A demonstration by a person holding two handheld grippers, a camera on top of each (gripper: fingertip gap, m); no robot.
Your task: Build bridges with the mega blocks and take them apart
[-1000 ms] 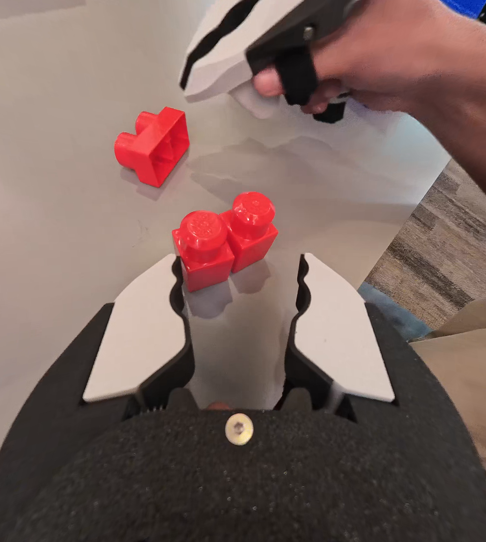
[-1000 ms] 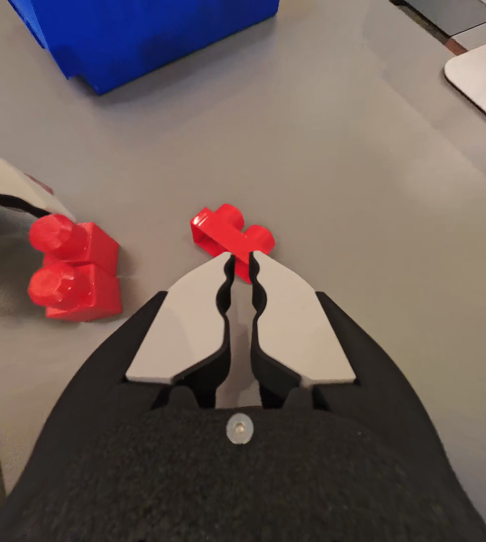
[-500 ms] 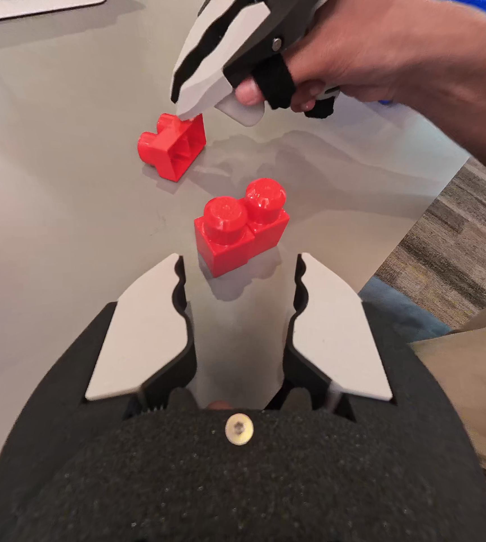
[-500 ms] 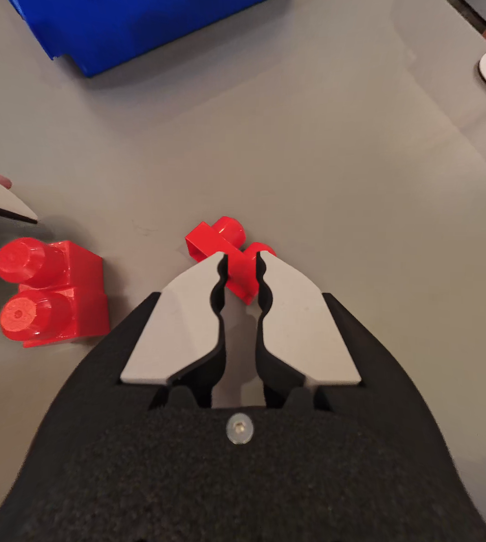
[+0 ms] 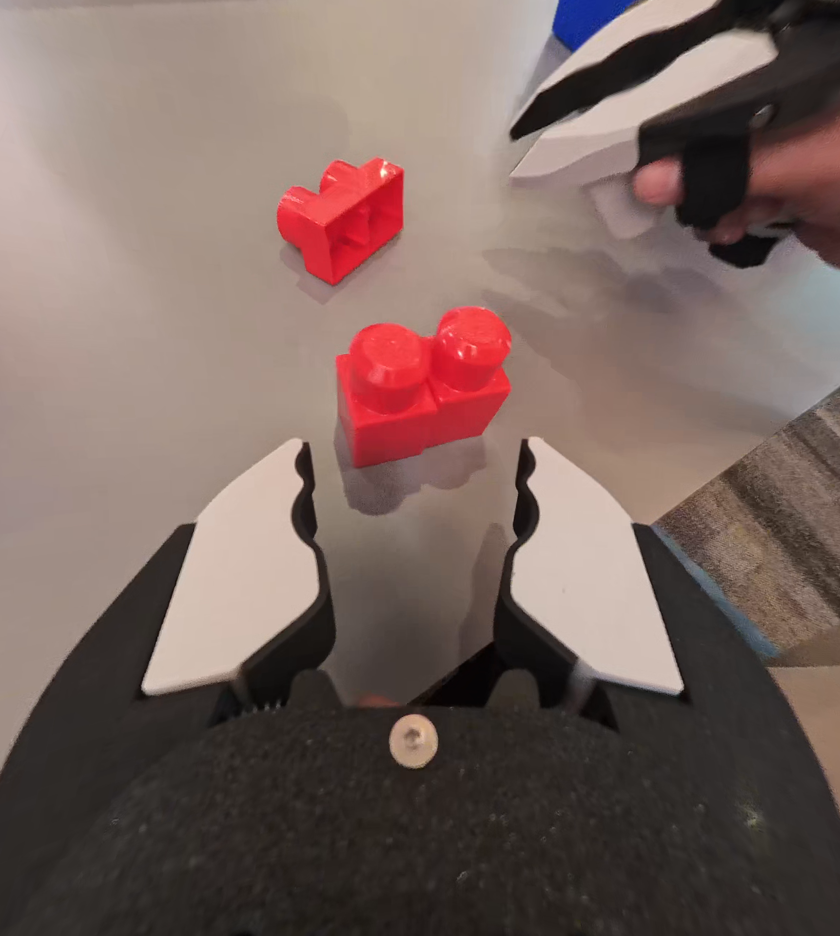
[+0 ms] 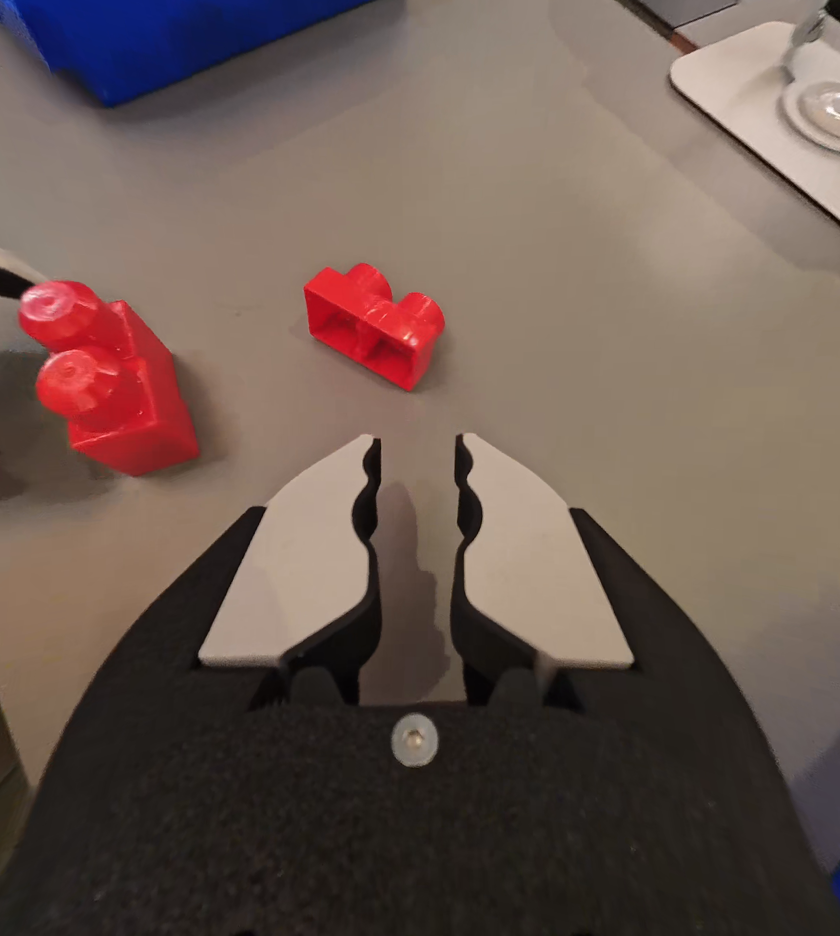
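Note:
Two red two-stud mega blocks lie on the grey table. One block stands upright, studs up, just beyond my left gripper, which is open and empty. It also shows in the right wrist view. The other block lies on its side with its hollow underside showing. In the right wrist view this tipped block lies a short way beyond my right gripper, whose jaws stand a little apart with nothing between them. The right gripper also shows, held by a hand, at the upper right of the left wrist view.
A blue bin stands at the far left of the table. A white flat stand base sits at the far right. The table edge and carpeted floor are to the right of my left gripper. My hands' fingertips stand some 15 cm from each other.
My right gripper has let go of the tipped block's wall, opened a little and drawn back from it. The tipped block stays on the table. The left gripper has stayed open near the upright block.

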